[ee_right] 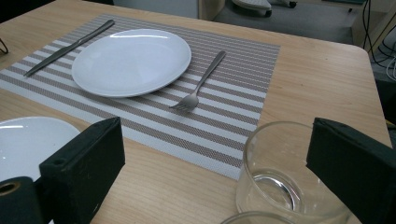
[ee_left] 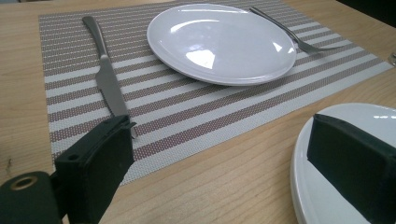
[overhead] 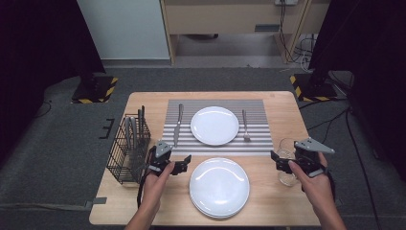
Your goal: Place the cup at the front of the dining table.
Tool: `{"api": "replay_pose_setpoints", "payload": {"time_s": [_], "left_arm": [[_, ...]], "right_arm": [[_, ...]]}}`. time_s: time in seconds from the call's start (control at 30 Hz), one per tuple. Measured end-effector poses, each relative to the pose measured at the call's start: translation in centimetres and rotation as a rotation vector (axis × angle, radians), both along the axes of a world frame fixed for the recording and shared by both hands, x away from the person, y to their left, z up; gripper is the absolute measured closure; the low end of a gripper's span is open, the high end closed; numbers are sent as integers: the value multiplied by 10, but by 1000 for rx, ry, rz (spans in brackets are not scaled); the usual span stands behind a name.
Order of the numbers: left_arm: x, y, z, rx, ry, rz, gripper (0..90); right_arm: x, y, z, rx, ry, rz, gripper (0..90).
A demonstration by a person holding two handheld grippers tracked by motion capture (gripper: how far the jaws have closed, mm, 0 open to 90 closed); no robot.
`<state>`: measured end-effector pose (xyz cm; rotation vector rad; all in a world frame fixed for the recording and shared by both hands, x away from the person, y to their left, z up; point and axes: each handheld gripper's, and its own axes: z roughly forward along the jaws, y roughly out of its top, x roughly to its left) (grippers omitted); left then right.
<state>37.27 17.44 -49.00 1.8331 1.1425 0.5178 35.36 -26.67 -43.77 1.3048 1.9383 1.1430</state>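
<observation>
Both tongs sit low at the near edge of the desk (overhead: 143,196), each held in a hand, jaws spread and gripping nothing.

Desk: wood, striped mat (overhead: 215,146) at the middle, wire basket (overhead: 125,155) of cutlery on the left.

Stack of plates (overhead: 219,187), near centre. Left tongs (overhead: 184,165) hover at its left rim; in the left gripper view one jaw hangs over the plates (ee_left: 327,186), the other over the mat (ee_left: 196,121) corner near the knife (ee_left: 105,74) tip. Risk: a close here may pinch more than one plate, or tip the top one so it slides and clatters. The outer jaw could also snag the mat and drag the setting askew.

Single plate (overhead: 214,125) on the mat, knife (overhead: 177,123) left, fork (overhead: 245,125) right. Settled.

Glass (overhead: 286,165), right side, off the mat, just beside the right tongs (overhead: 276,160). In the right gripper view the glass (ee_right: 280,177) stands upright between the jaws, untouched as far as I can tell. Risk: off-centre squeeze on smooth, round wall — it may squirt out or topple toward the plates. Too hard a grip may crack it.
</observation>
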Motion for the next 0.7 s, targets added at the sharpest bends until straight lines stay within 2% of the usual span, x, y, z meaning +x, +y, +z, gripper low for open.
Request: {"api": "replay_pose_setpoints", "payload": {"time_s": [0.7], "left_arm": [[0,-3,-5,16,9,-4,64]], "right_arm": [[-28,-16,-7,-8,1,-13,47]]}}
